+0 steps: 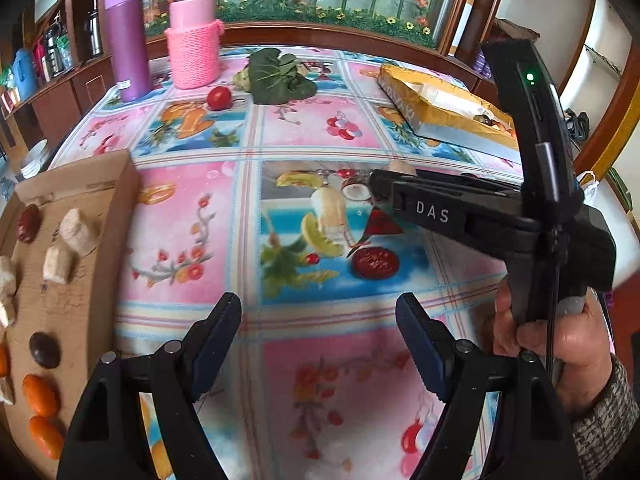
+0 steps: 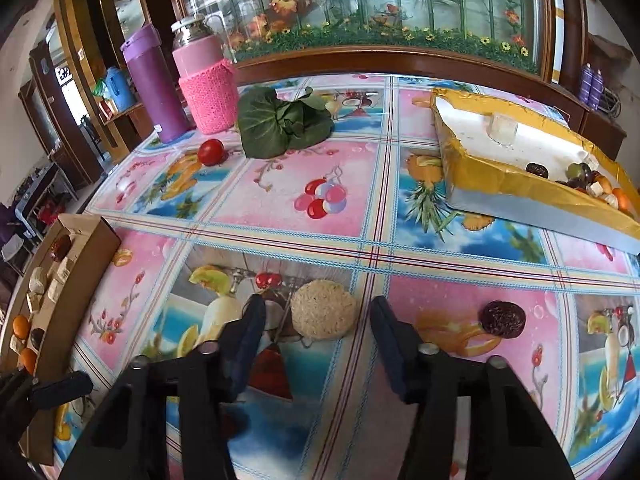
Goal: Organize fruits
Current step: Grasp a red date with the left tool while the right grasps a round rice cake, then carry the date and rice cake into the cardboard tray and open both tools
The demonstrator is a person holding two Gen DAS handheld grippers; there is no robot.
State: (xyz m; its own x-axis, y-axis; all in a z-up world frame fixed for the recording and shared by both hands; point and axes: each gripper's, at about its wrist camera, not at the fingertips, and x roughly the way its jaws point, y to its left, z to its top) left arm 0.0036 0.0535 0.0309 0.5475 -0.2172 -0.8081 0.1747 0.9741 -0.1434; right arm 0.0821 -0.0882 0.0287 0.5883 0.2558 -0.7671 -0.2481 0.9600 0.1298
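Note:
My right gripper [image 2: 318,302] stands open low over the flowery tablecloth. A round beige grainy piece [image 2: 324,308] lies on the cloth between its fingertips, with a gap on each side. A dark wrinkled round fruit [image 2: 503,319] lies to its right. The left wrist view shows the right gripper [image 1: 376,188] from the side, held by a hand [image 1: 560,340]. My left gripper [image 1: 318,304] is open over bare cloth with nothing between its fingers. A cardboard tray [image 1: 80,184] at the left holds sorted orange, dark, red and pale pieces. A yellow box [image 2: 480,176] at the right holds mixed fruits.
At the back stand a purple flask [image 2: 156,88] and a pink flask in a knitted sleeve [image 2: 208,84]. Beside them lie a red tomato [image 2: 211,152] and a green leafy vegetable [image 2: 280,124]. A wooden cabinet edge runs behind the table.

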